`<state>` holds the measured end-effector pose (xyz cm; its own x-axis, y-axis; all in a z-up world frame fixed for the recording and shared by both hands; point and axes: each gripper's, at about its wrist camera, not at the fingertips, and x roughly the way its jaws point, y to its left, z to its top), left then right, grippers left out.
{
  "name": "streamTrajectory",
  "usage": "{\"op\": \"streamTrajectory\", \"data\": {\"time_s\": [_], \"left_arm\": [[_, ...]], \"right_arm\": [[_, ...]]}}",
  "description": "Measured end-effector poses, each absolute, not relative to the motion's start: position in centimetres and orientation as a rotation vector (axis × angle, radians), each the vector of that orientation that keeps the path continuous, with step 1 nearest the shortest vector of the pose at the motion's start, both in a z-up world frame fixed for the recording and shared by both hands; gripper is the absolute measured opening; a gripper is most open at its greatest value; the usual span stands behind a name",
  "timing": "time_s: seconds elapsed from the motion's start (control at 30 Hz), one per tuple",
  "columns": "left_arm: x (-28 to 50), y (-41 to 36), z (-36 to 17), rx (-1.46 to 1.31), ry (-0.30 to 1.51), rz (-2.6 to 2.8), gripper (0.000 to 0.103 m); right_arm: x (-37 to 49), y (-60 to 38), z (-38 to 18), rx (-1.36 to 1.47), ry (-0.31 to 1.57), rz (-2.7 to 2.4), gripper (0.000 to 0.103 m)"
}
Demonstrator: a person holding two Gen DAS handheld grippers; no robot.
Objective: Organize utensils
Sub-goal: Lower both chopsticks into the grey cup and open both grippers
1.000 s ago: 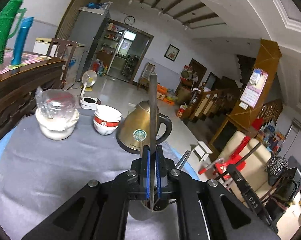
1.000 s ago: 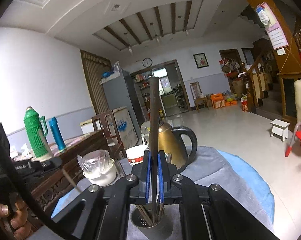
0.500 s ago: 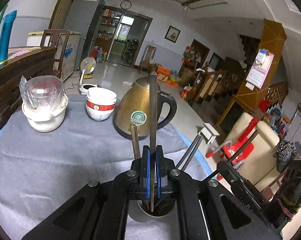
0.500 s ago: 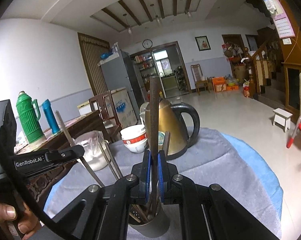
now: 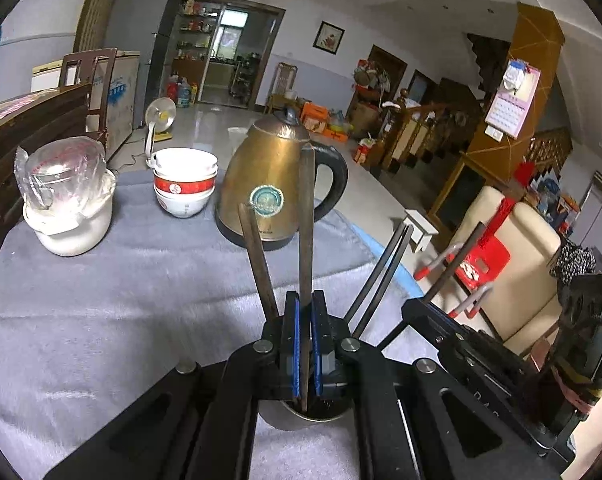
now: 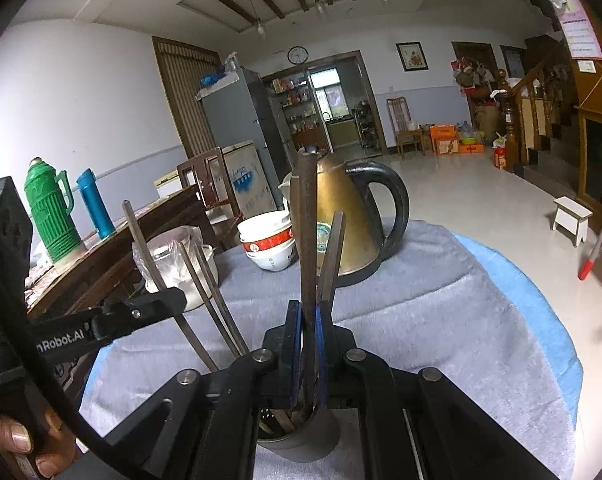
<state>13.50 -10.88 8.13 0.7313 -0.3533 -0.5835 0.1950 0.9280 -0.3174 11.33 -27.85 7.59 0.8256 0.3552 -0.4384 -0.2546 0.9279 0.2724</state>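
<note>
Where legible, left gripper (image 6: 141, 312) reads "nRobot.AI"

The left gripper (image 5: 305, 344) and right gripper (image 6: 305, 354) are black, with blue pads, round silver screws and white letters.

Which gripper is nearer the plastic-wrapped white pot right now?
Left. The left gripper is on the plastic-wrapped white pot side of the metal cup; the right gripper is beyond it, on the side away from the pot.
</note>
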Motion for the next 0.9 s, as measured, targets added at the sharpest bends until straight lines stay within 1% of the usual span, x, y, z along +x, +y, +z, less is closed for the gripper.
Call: {"op": "streamTrajectory", "data": {"time_s": [0.37,0.9], "left_arm": [[14.1,-11.6,7.3,-0.221,0.736,-0.312,0.006],[14.5,-12.0,6.9,-0.211,0.761,-0.305,0.006]], "right_arm": [[12.2,-27.2,7.0,0.199,0.545,0.330,0.008],[12.7,-27.0,6.5,0.194,0.568,0.329,0.008]]}}
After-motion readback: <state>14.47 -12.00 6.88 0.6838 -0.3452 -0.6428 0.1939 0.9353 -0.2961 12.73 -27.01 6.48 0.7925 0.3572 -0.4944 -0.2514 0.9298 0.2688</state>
